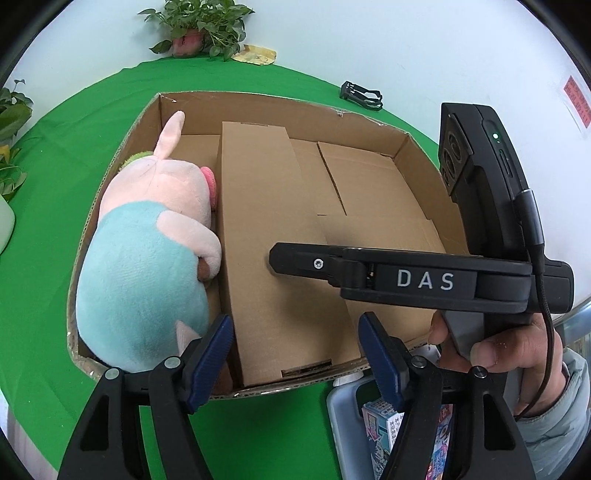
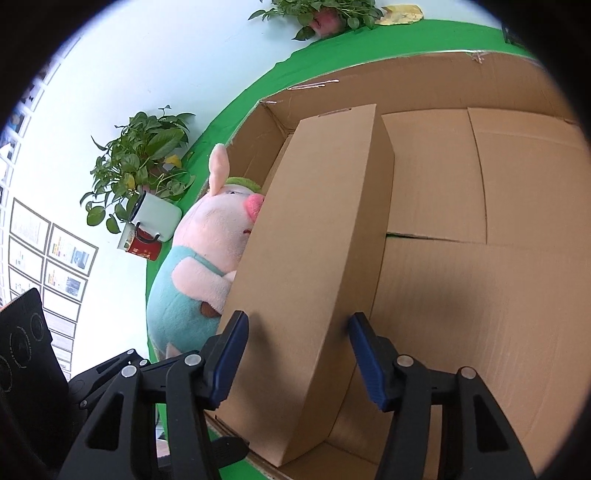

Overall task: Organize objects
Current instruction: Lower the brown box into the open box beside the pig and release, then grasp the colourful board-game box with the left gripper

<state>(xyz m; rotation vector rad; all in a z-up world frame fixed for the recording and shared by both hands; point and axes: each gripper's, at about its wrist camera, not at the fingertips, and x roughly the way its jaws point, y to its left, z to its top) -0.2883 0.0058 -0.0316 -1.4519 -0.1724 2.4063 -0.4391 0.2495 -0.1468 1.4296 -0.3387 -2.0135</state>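
Note:
A large open cardboard carton [image 1: 280, 101] stands on the green table. A plush pig [image 1: 147, 240] in a teal outfit lies inside along the carton's left wall. Beside it lies a long narrow cardboard box [image 1: 266, 206]. My right gripper [image 2: 295, 354] is shut on this long box [image 2: 317, 229], one blue pad on each side. From the side, that right gripper [image 1: 280, 260] reaches in over the box. My left gripper [image 1: 297, 350] is open and straddles the box's near end, with a sliver of gap at the right pad.
A person's hand [image 1: 498, 354] holds the right gripper's handle. A pale bin [image 1: 343, 424] with colourful packs stands near the carton's front right corner. Potted plants [image 1: 199, 26] and a black clip [image 1: 362, 96] stand at the table's far edge. A leafy plant [image 2: 144, 166] and a red cup [image 2: 142, 249] stand at the left.

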